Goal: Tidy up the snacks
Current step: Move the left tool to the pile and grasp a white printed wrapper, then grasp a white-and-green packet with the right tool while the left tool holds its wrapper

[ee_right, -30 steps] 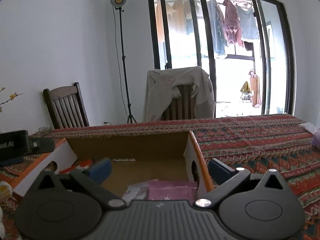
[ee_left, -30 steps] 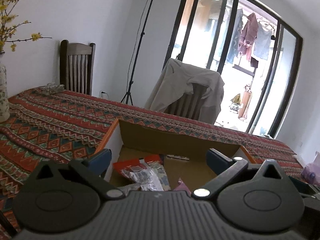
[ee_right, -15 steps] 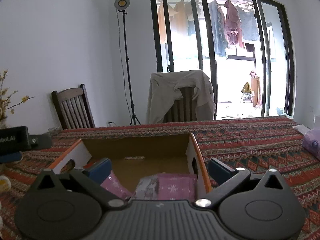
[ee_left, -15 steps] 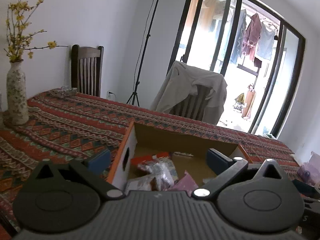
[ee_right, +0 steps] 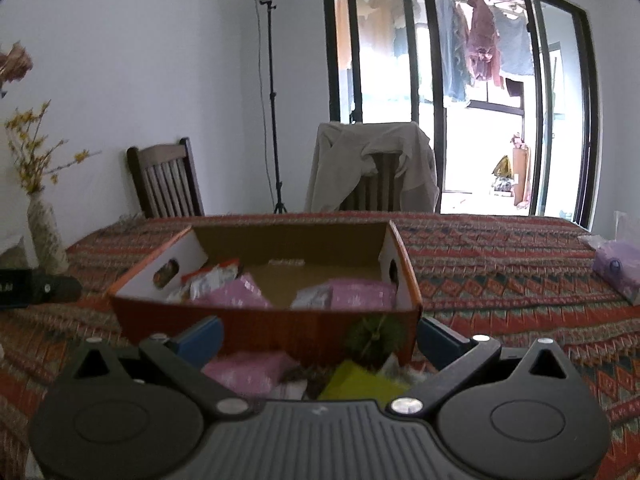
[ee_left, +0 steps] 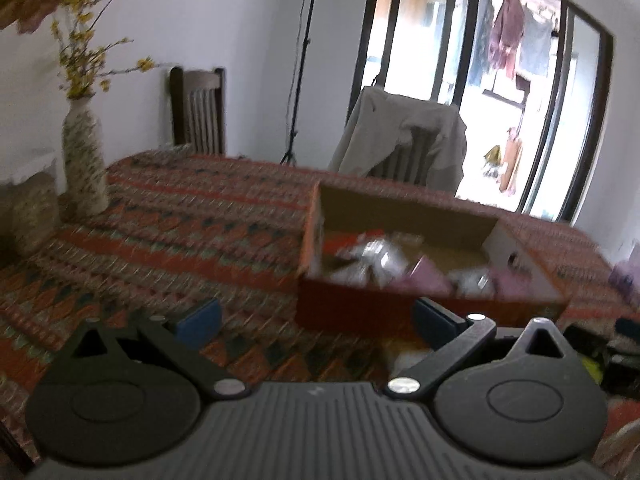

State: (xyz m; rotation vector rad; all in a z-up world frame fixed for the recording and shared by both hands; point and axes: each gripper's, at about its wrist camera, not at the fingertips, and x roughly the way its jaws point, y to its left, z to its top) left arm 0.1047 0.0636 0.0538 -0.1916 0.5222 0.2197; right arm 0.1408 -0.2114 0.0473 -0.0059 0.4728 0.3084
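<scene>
Loose packets [ee_right: 256,372] lie on the tabletop [ee_right: 500,264] at the box's [ee_right: 264,326] near wall, right under the right tool [ee_right: 316,338], which is empty with fingers spread. The left tool [ee_left: 312,320], also spread and empty, hangs further off, toward the tabletop's left edge.

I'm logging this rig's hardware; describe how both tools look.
Both look the same. The left tool and right tool have blue fingertip pads on black angled linkage arms with silver pivot screws, two round black discs, and a ribbed dark-grey body. No cables or sleeves show.
</scene>
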